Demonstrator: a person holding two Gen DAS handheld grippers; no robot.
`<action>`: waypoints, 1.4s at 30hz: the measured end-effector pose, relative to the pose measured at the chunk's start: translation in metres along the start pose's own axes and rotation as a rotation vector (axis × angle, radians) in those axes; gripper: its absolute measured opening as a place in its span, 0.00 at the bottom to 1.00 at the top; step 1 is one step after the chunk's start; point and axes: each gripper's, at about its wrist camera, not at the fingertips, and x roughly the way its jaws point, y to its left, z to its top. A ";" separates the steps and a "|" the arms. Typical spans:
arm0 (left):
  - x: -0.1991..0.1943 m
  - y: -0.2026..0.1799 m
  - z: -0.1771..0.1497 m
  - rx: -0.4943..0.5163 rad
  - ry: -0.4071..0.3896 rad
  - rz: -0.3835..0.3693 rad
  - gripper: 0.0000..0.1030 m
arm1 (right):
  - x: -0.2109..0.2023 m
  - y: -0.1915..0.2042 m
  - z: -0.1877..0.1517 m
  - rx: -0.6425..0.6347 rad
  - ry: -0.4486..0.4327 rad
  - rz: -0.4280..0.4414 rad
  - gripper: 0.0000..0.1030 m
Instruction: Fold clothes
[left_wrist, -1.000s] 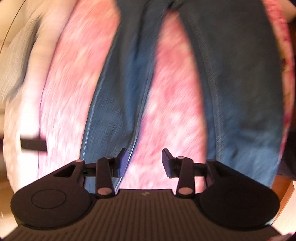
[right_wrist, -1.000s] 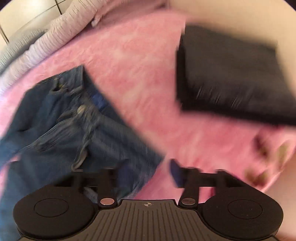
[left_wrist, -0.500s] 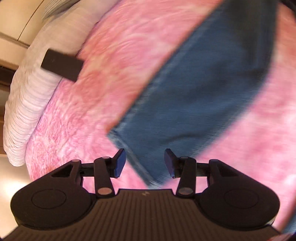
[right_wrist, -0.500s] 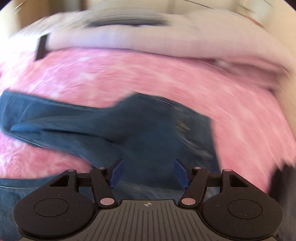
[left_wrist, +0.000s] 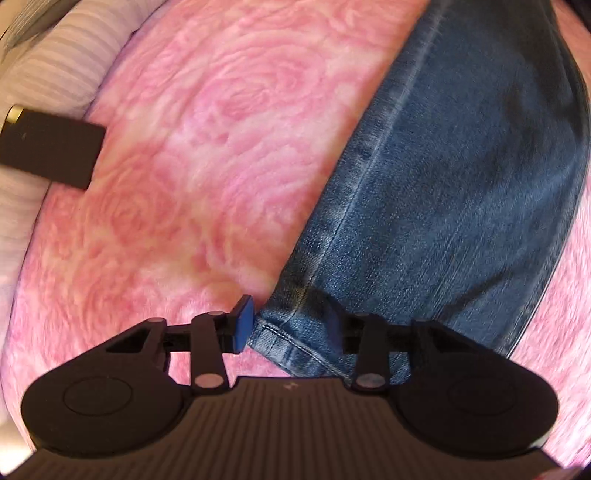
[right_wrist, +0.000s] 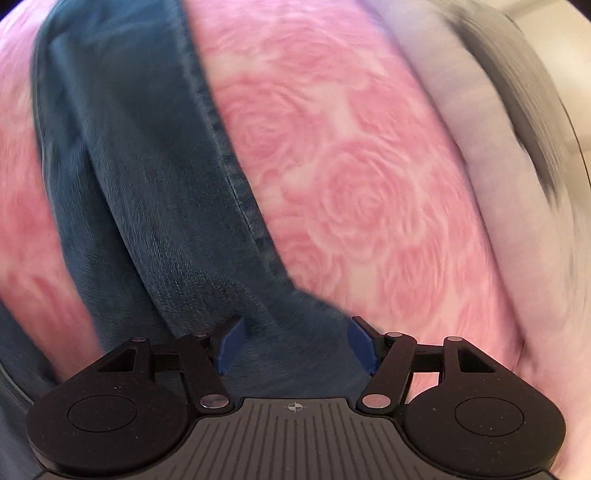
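Blue jeans (left_wrist: 436, 192) lie spread on a pink rose-patterned blanket (left_wrist: 207, 155). In the left wrist view one leg runs from top right down to its hemmed cuff (left_wrist: 291, 332), which sits between the fingers of my left gripper (left_wrist: 290, 328); the jaws stand open around the cuff. In the right wrist view the jeans (right_wrist: 140, 177) run from top left down to my right gripper (right_wrist: 295, 345), which is open with denim lying between its blue pads (right_wrist: 231, 341). Which part of the jeans that is, I cannot tell.
A pale striped quilt or pillow (left_wrist: 55, 70) borders the blanket at the upper left in the left wrist view, with a flat black object (left_wrist: 48, 147) lying at its edge. In the right wrist view grey-white bedding (right_wrist: 491, 155) lines the right side.
Both grippers swept over the bed and came down low onto the jeans. The left one now has the leg cuff between its fingers; the right one has denim between its pads. Both stayed open.
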 end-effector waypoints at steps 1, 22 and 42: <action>0.003 0.001 0.000 0.015 0.000 -0.013 0.12 | 0.004 -0.005 0.002 0.010 0.007 0.014 0.62; -0.073 -0.020 -0.069 -0.420 0.098 0.118 0.29 | -0.042 0.052 -0.020 0.521 0.035 0.157 0.62; -0.031 -0.117 -0.083 0.211 0.018 0.317 0.15 | -0.108 0.177 0.037 0.687 0.035 0.177 0.62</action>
